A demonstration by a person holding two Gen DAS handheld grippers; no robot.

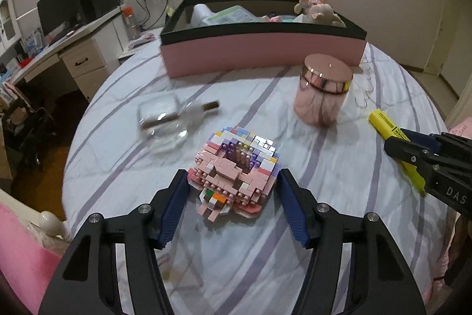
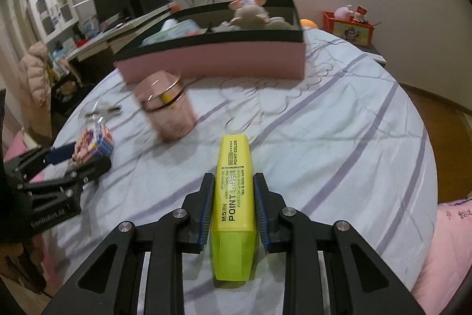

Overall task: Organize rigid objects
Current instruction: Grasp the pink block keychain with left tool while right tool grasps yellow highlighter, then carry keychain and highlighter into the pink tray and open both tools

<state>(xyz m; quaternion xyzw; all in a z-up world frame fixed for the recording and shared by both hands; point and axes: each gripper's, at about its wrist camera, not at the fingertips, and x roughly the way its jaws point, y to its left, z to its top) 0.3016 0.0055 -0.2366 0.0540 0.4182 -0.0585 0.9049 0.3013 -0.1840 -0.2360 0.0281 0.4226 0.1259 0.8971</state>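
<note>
The right gripper point(image 2: 233, 194) is clamped on the yellow highlighter point(image 2: 234, 205), its long axis running straight ahead between the fingers; the left gripper point(image 1: 233, 182) brackets the brick model point(image 1: 234, 170) (pads touching its sides), pink storage box point(image 1: 259, 52) beyond both

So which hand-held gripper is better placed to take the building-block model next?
Left. The left hand-held gripper already straddles the building-block model, one pad at each side. The right hand-held gripper is shut on the yellow highlighter, so it is occupied.
</note>
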